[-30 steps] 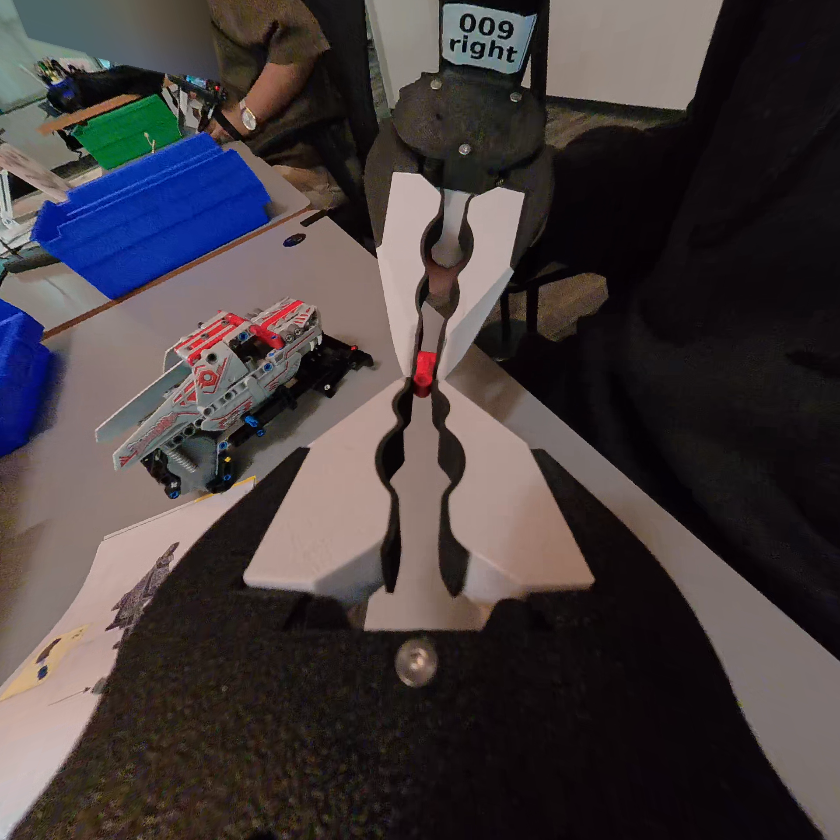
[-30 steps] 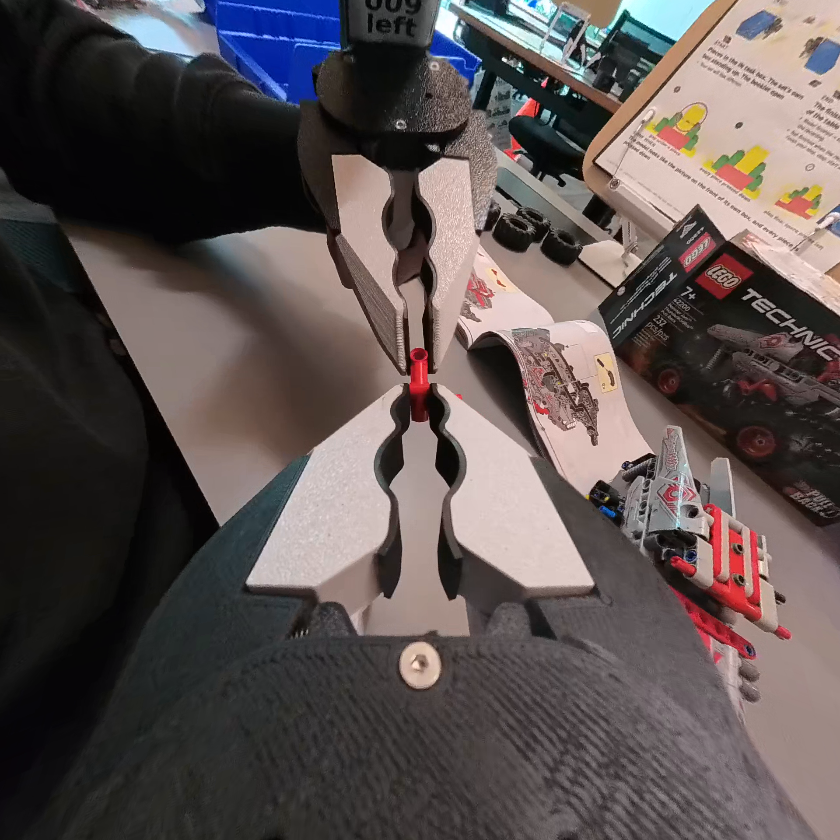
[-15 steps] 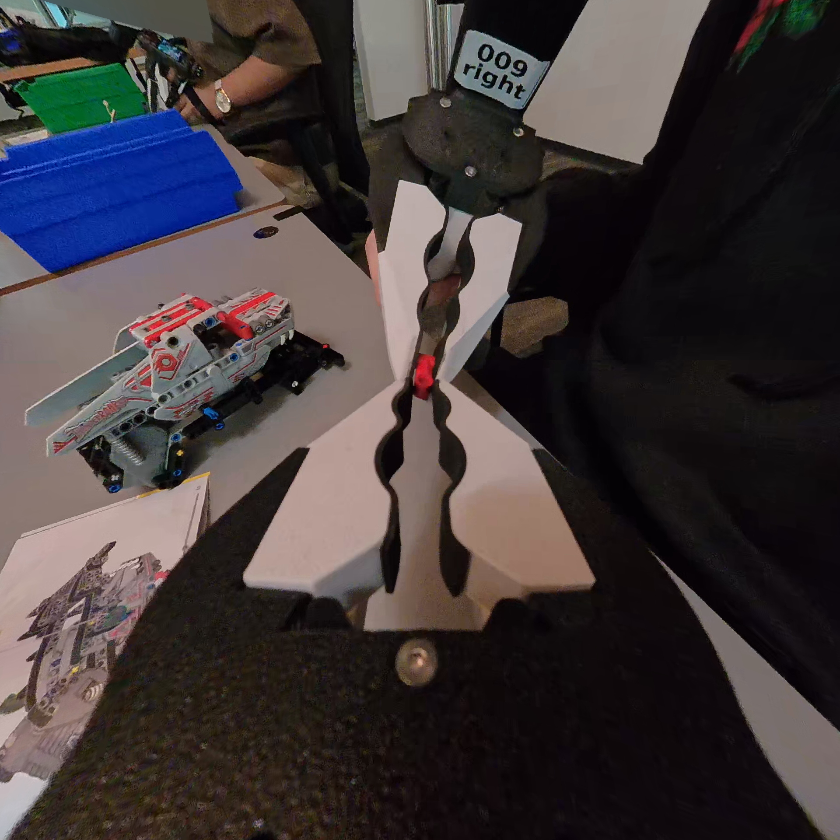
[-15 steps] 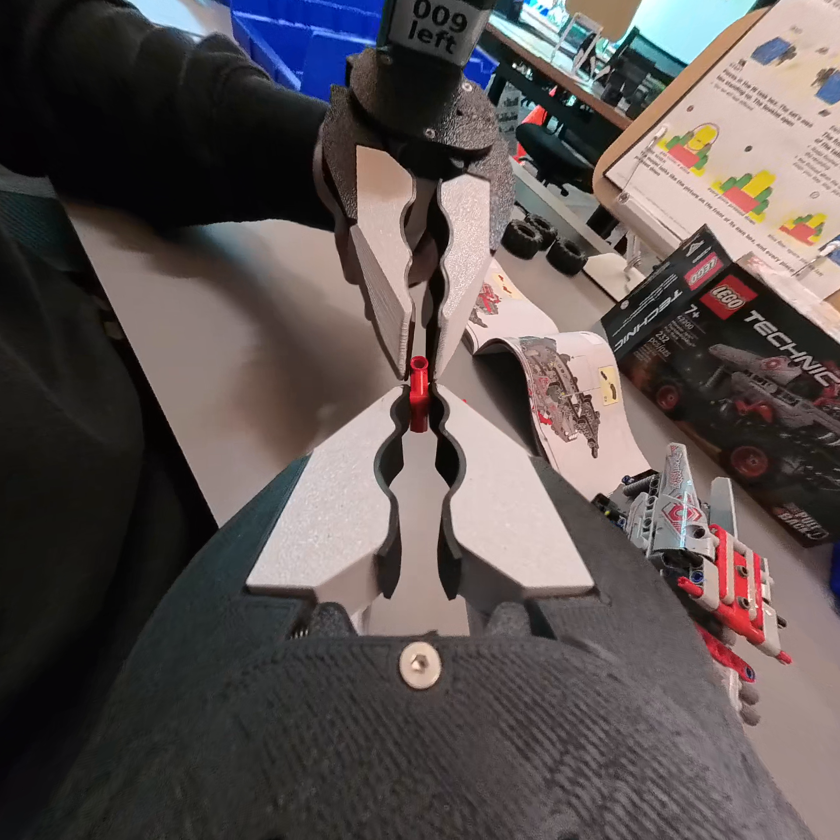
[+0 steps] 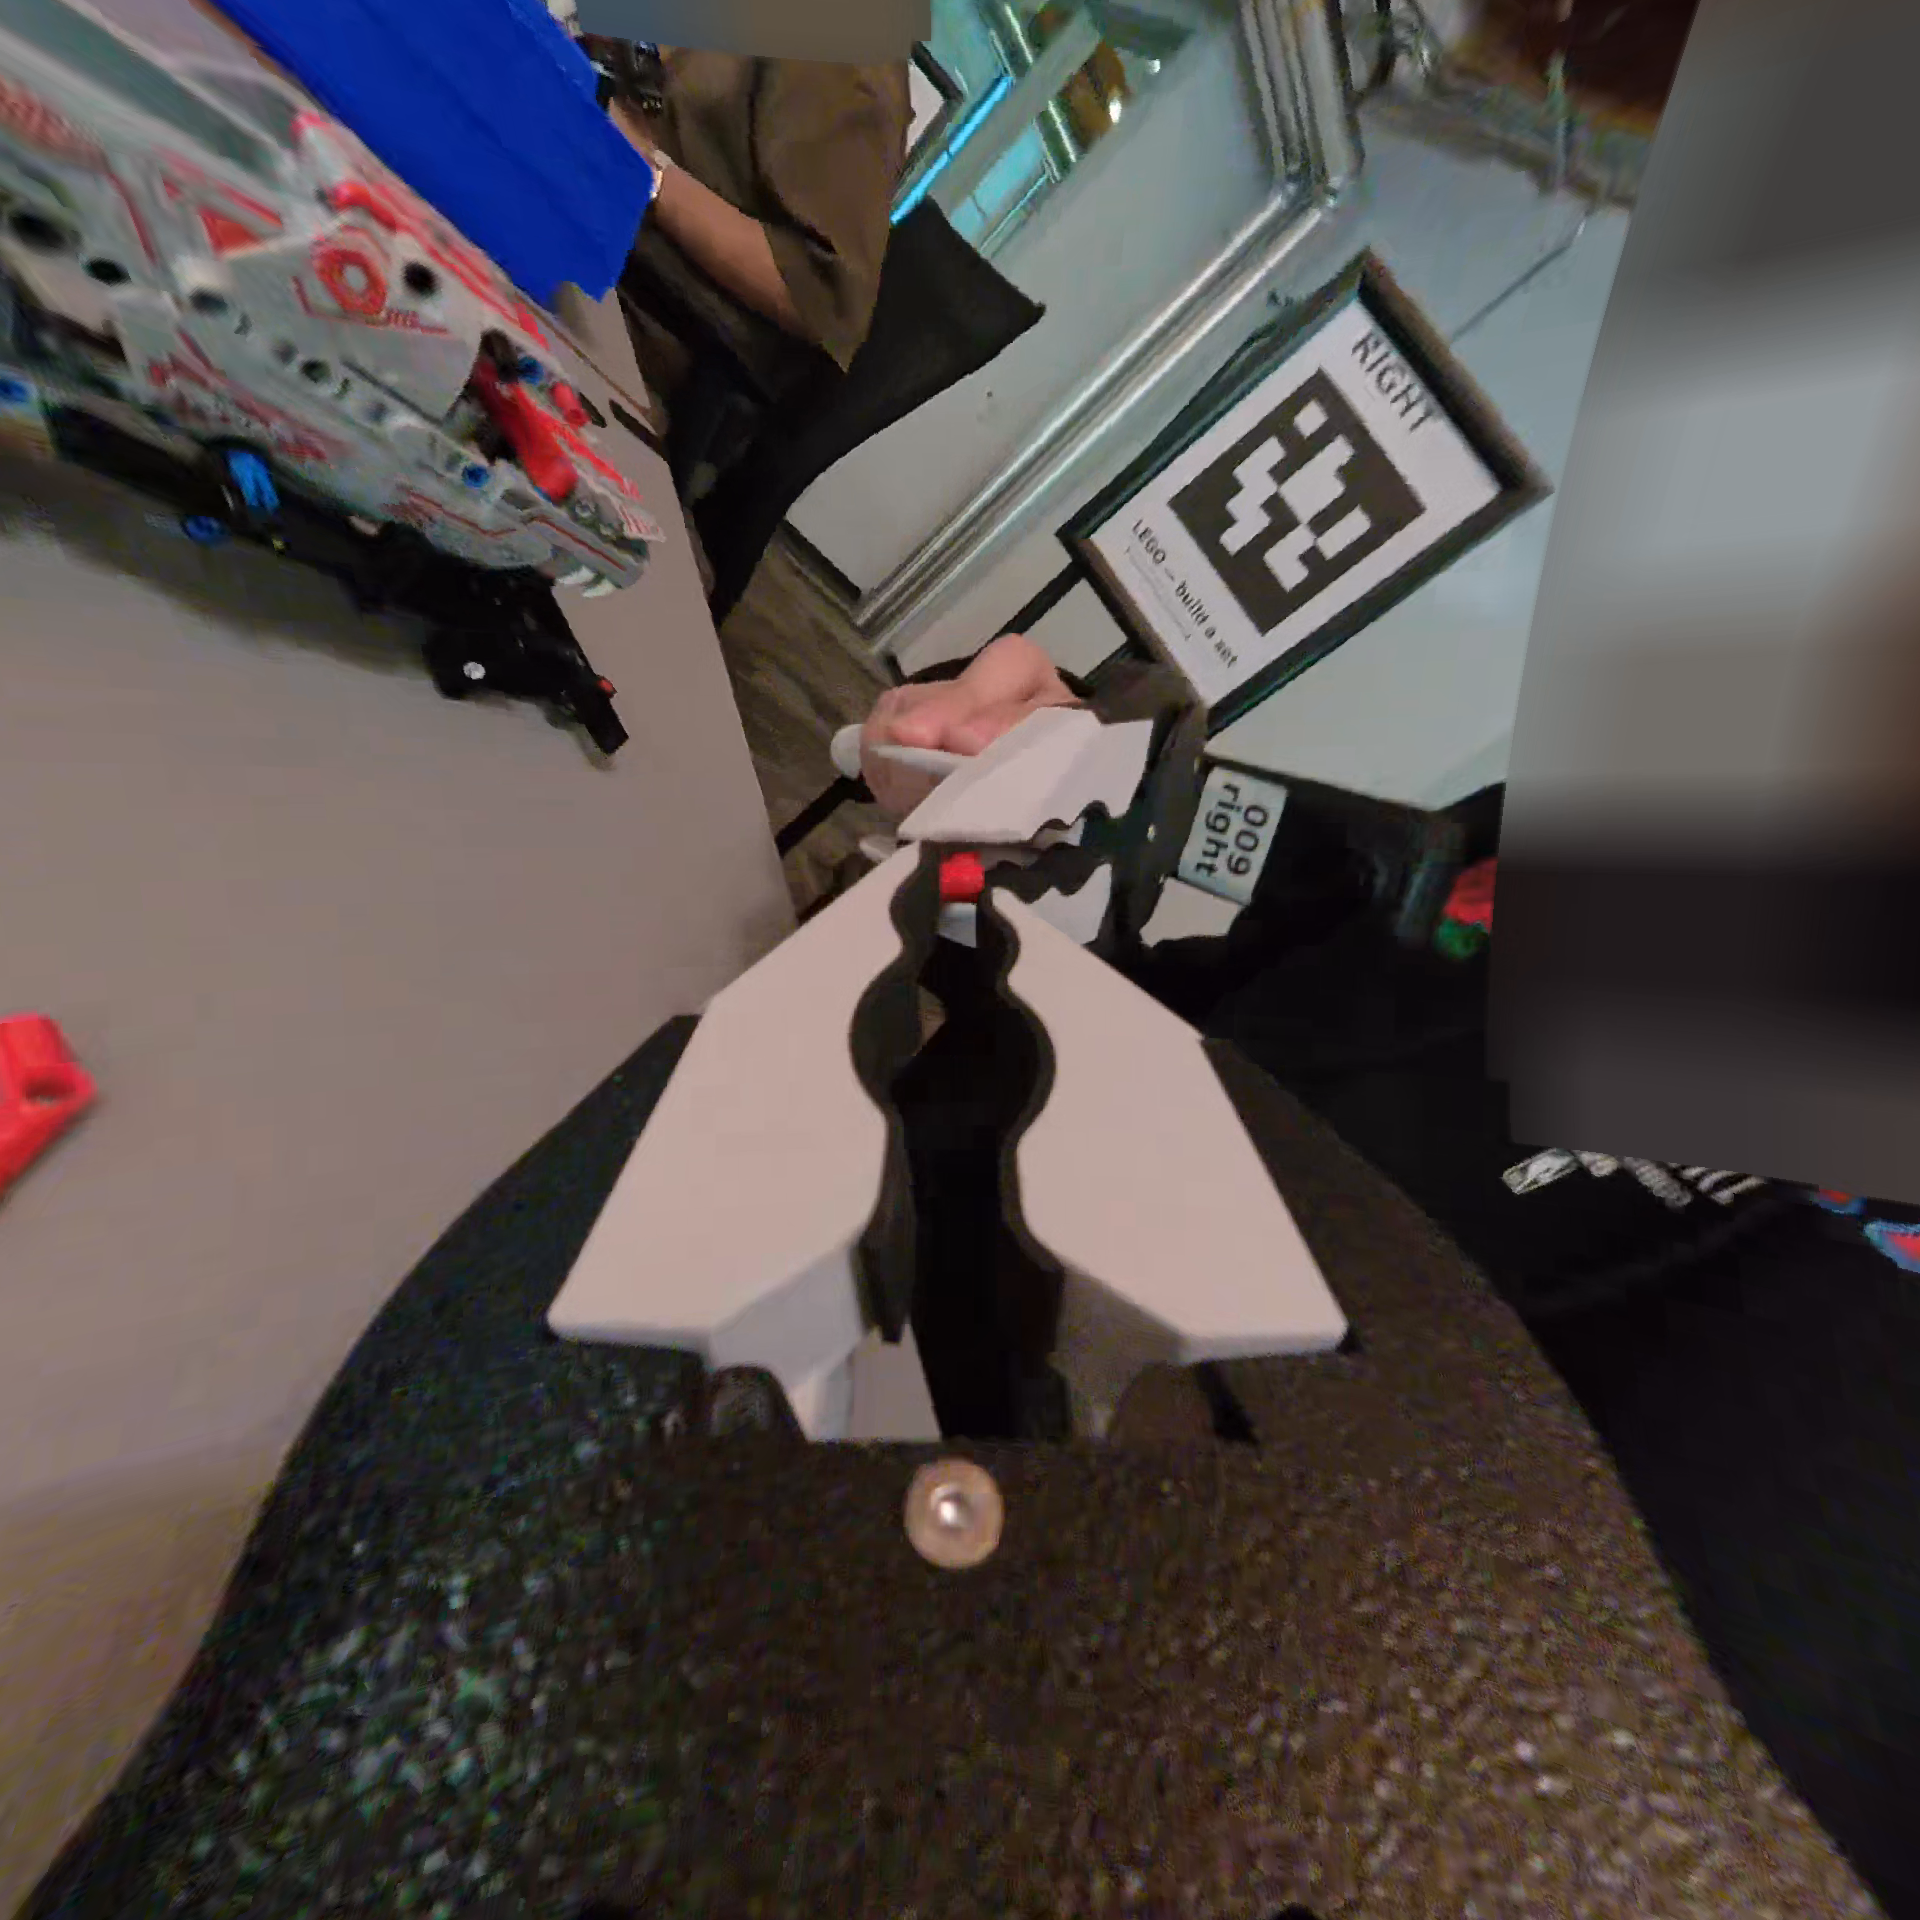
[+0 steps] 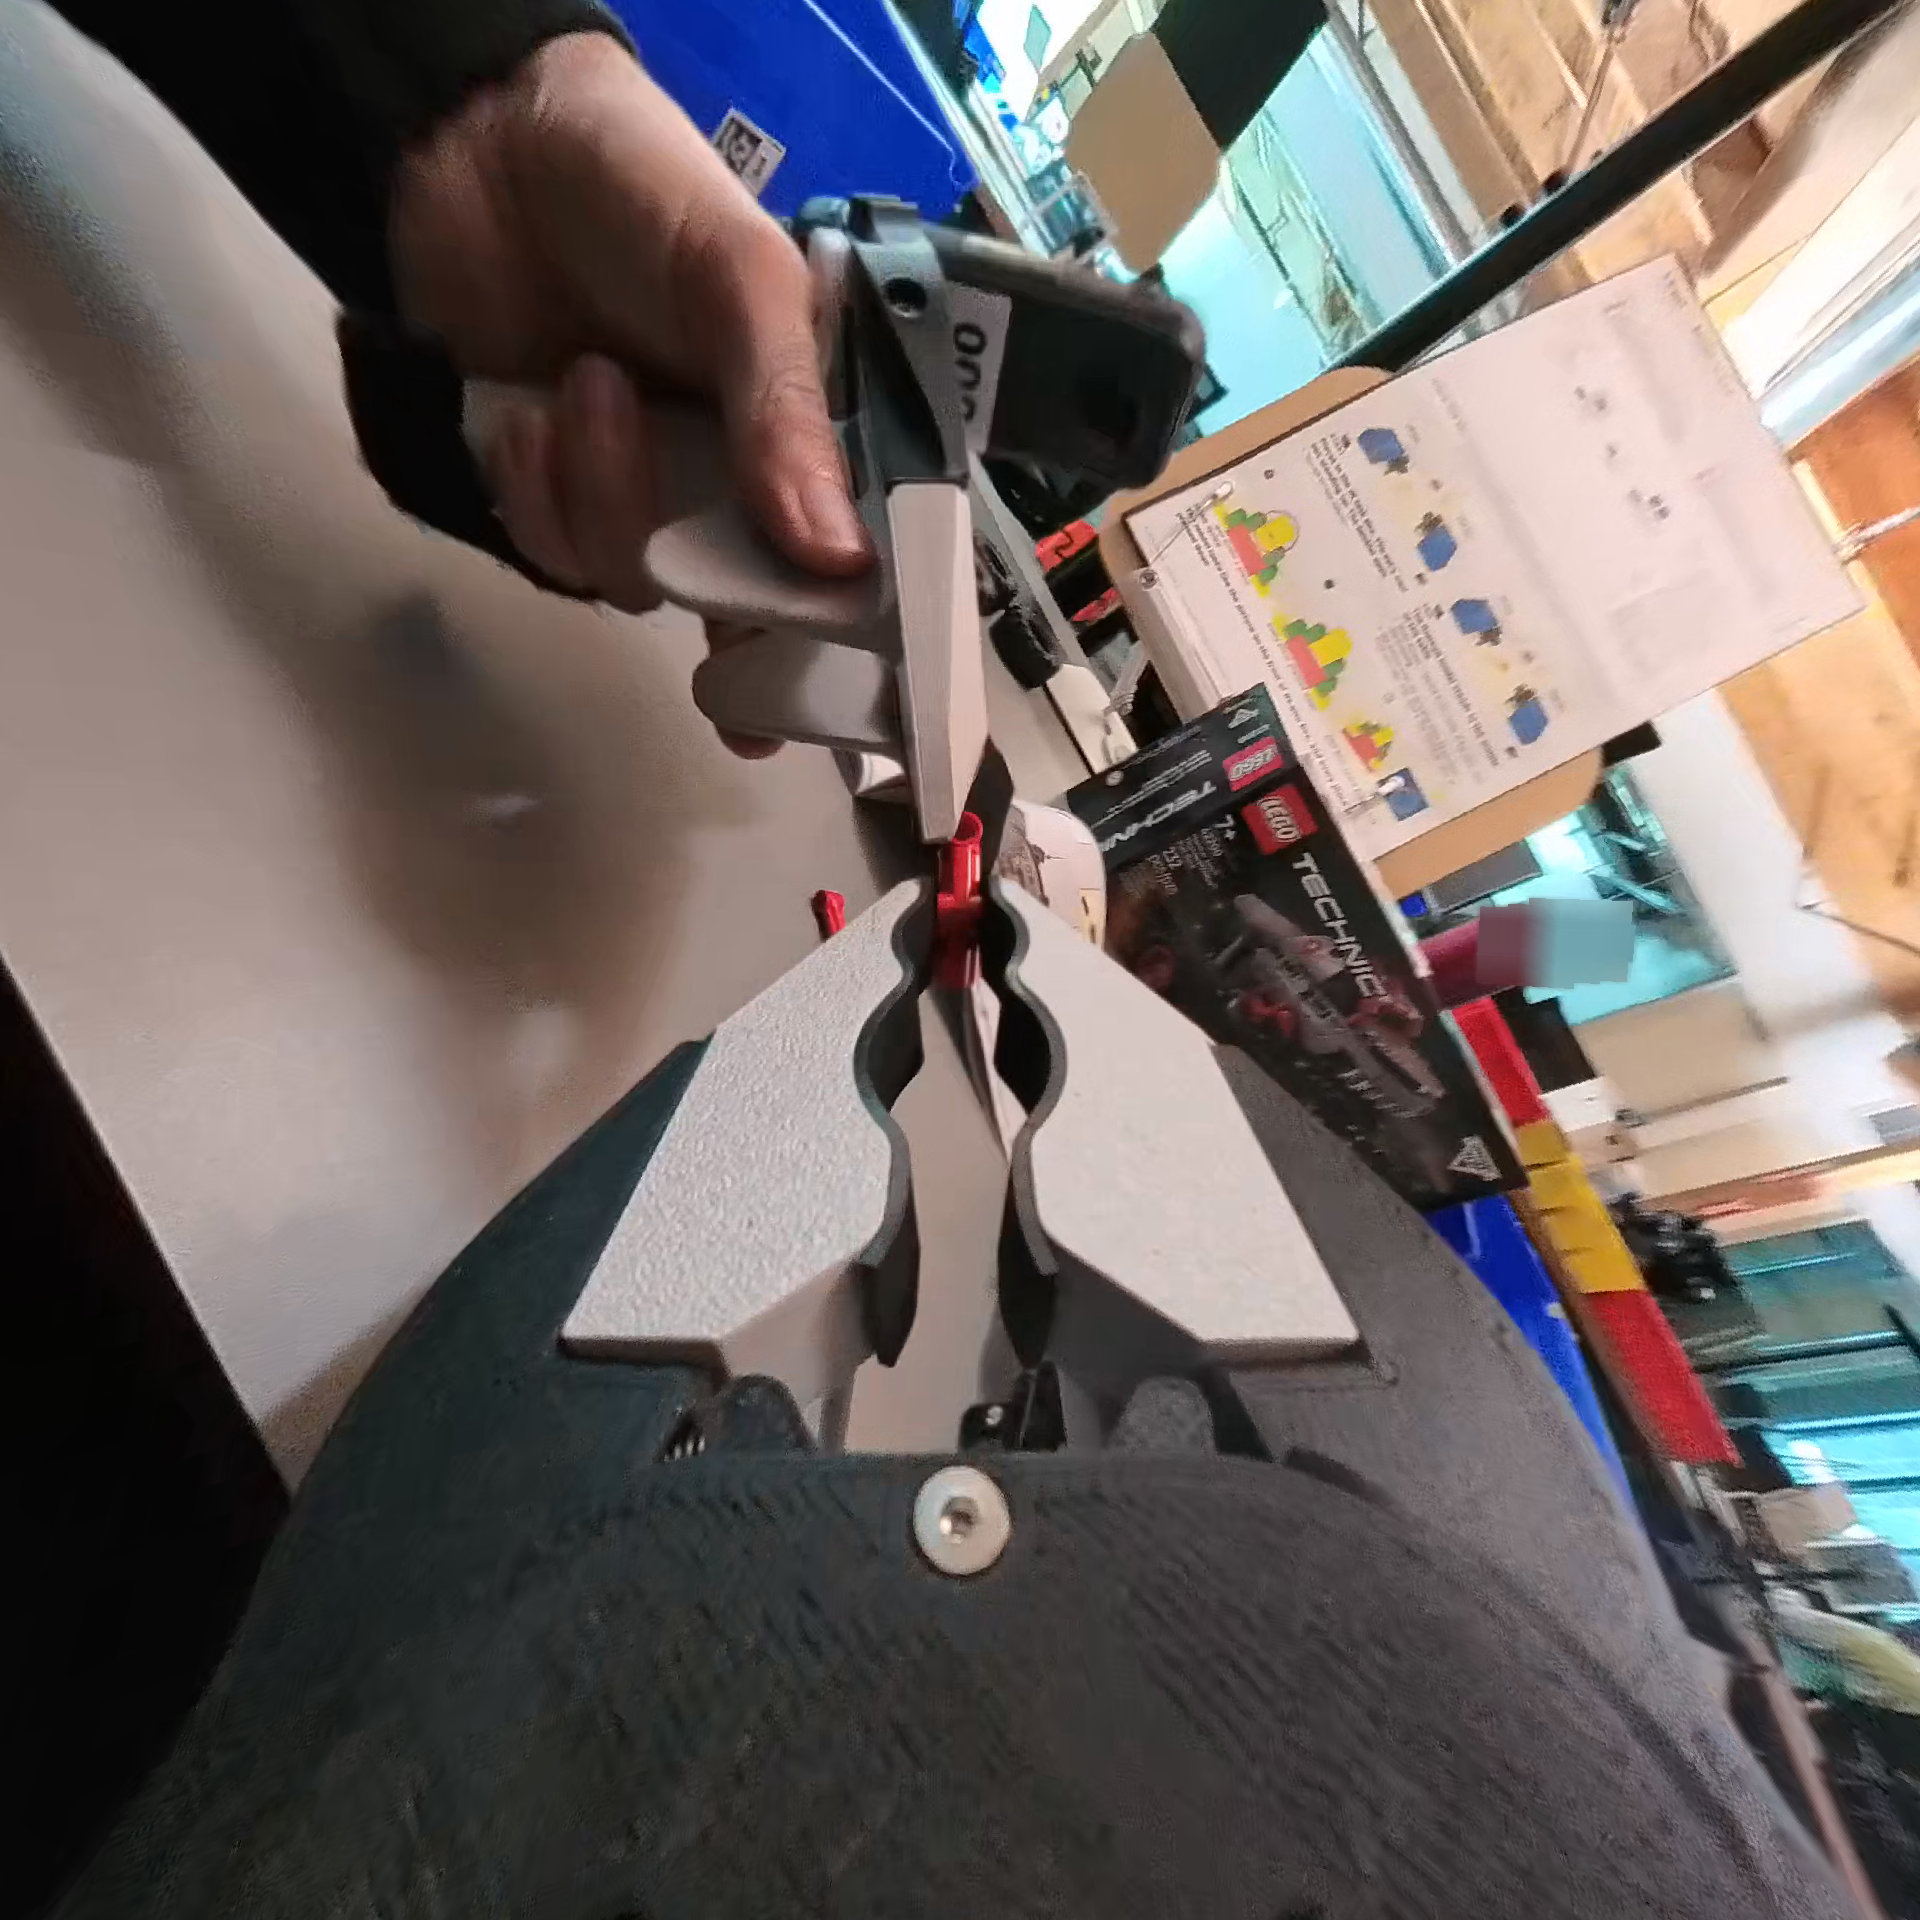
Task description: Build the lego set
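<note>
My right gripper (image 6: 961,914) is clamped on a small red plastic lego pin (image 6: 958,914) dead centre of frame, and my left gripper (image 5: 961,894) pinches the same pin's other end tip to tip. Further off, upper left in the left wrist view, the half-built grey-and-red lego truck (image 5: 312,343) sits on the grey table (image 5: 312,883). A loose red lego piece (image 5: 36,1081) lies at the left edge.

Printed writing marks the black box (image 6: 1278,966), framed sign (image 5: 1299,499).

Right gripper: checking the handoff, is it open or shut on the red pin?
Shut on it: the right gripper clamps the red pin at its tips, the left gripper meeting its far end.
</note>
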Demonstrator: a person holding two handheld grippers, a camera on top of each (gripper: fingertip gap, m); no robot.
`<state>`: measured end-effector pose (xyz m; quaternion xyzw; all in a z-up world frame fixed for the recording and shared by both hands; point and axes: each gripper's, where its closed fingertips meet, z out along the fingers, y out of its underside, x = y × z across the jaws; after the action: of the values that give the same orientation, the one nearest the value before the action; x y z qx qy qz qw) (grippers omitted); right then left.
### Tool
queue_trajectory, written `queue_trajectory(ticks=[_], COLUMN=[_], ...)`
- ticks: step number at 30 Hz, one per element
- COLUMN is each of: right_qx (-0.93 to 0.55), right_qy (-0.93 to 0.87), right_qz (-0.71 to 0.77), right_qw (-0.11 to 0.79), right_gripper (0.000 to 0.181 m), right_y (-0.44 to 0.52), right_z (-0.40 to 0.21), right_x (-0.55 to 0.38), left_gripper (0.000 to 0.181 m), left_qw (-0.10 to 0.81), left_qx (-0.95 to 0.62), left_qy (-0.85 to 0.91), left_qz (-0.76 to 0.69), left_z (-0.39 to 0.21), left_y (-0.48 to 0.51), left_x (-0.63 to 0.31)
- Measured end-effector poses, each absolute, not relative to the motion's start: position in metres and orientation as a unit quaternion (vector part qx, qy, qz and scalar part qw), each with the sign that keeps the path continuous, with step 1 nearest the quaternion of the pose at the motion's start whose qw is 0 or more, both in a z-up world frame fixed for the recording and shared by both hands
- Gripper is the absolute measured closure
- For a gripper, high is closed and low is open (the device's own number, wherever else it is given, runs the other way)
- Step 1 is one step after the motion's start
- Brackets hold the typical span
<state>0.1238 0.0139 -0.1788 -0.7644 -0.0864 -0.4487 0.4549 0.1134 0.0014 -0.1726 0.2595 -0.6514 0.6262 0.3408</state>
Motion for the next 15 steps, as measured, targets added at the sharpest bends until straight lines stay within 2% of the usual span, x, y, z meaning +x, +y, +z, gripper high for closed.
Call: queue_trajectory(ticks=[1,2,3,6,8,13,15], right_qx=[-0.763,-0.765,-0.773,-0.789,-0.785,-0.775,-0.770], right_qy=[-0.091,-0.089,-0.075,-0.013,0.019,0.048,0.051], right_qz=[-0.455,-0.451,-0.426,-0.304,-0.231,-0.137,-0.109], right_qw=[0.450,0.451,0.463,0.533,0.574,0.616,0.627], right_gripper=[0.174,0.175,0.175,0.175,0.174,0.175,0.175], right_y=[0.014,0.014,0.015,0.020,0.023,0.028,0.029], right_z=[-0.179,-0.179,-0.180,-0.182,-0.178,-0.173,-0.172], right_x=[0.124,0.124,0.123,0.116,0.109,0.100,0.097], left_gripper=[0.179,0.178,0.177,0.175,0.176,0.176,0.175], left_qw=[0.368,0.372,0.332,0.091,-0.024,-0.119,-0.119], left_qx=[0.283,0.287,0.258,0.085,-0.014,-0.114,-0.125], left_qy=[-0.632,-0.626,-0.649,-0.742,-0.768,-0.774,-0.775], left_qz=[0.620,0.622,0.635,0.659,0.640,0.611,0.608], left_z=[-0.172,-0.173,-0.175,-0.178,-0.175,-0.168,-0.169], left_y=[0.001,0.002,0.002,0.007,0.010,0.013,0.014], left_x=[0.114,0.114,0.112,0.107,0.104,0.099,0.097])
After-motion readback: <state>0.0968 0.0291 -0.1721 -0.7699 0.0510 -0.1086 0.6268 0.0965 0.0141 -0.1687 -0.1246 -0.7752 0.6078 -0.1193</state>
